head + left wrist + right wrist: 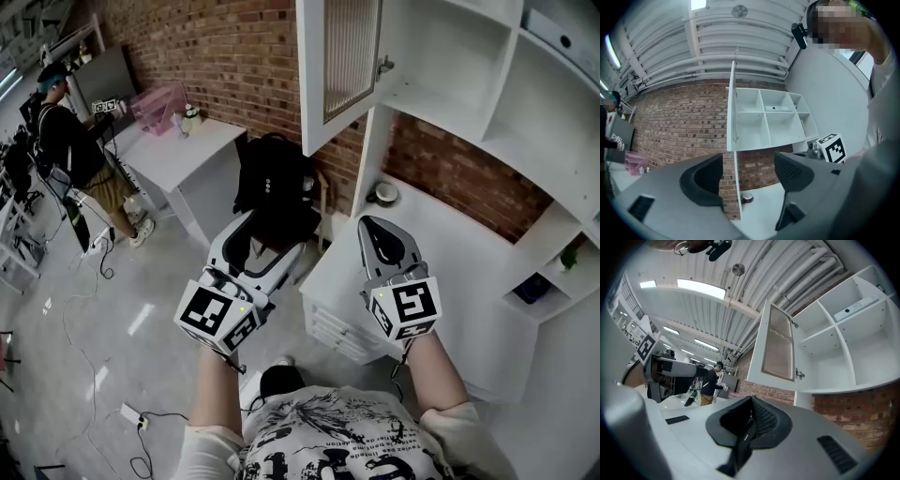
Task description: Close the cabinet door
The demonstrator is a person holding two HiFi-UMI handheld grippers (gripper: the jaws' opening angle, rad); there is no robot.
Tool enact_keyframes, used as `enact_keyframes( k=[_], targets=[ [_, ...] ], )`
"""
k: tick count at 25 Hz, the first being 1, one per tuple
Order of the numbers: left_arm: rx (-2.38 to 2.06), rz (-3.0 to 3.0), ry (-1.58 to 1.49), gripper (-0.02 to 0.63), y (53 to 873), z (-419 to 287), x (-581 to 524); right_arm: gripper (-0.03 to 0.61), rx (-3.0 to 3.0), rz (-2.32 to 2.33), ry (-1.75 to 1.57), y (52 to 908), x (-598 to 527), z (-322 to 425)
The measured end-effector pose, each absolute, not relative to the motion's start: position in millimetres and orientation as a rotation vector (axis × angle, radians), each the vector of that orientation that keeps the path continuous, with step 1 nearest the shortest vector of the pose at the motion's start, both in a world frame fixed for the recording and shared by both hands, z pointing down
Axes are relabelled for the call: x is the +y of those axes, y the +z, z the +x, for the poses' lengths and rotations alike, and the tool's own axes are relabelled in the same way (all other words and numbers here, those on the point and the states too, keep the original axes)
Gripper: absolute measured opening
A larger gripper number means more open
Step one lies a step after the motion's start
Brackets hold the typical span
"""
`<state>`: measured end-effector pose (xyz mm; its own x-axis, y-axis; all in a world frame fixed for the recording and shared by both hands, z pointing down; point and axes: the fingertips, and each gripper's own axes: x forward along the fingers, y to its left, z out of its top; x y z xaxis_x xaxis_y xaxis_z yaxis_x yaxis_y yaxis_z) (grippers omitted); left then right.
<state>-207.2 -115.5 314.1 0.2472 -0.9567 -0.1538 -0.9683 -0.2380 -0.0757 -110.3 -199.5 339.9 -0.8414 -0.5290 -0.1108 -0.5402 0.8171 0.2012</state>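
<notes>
— Where is the cabinet door (342,66)?

— At twelve o'clock in the head view, swung out from the white cabinet (450,56), whose bare shelves spread toward two o'clock. The left gripper view catches the door nearly edge-on (731,108). The right gripper view shows its ribbed panel (777,345).

— And the grippers?

— Both are held up below it, and neither touches it. The left gripper (258,242) has its jaws apart with nothing between them; through the gap you see only the door's edge and the brick wall (679,122). The right gripper (377,232) has its jaws pressed together, empty.

— Anything on the worktop (450,272)?

— A small round dish (384,194), at twelve o'clock from the right gripper. A black backpack (272,187) sits beyond the left gripper, and a person (70,141) stands at ten o'clock, well apart.
</notes>
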Motion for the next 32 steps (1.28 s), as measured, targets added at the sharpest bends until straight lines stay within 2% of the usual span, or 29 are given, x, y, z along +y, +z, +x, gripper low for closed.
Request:
enact_keyframes(
  k=[7,14,32],
  targets=[
    [1.597,-2.464,0.143,0.341,283,-283,-178,0.015,2.844,-1.085,0.357,316,-247,-174],
    [1.267,-2.568,0.196,0.341,231,-319,-230,0.015,2.72,-1.346,0.386,289,-287,-204],
    [0.546,-2.692,0.498,0.341,65,-326,-298,0.015,2.52,-1.756,0.5,243,-317,-210]
  ],
)
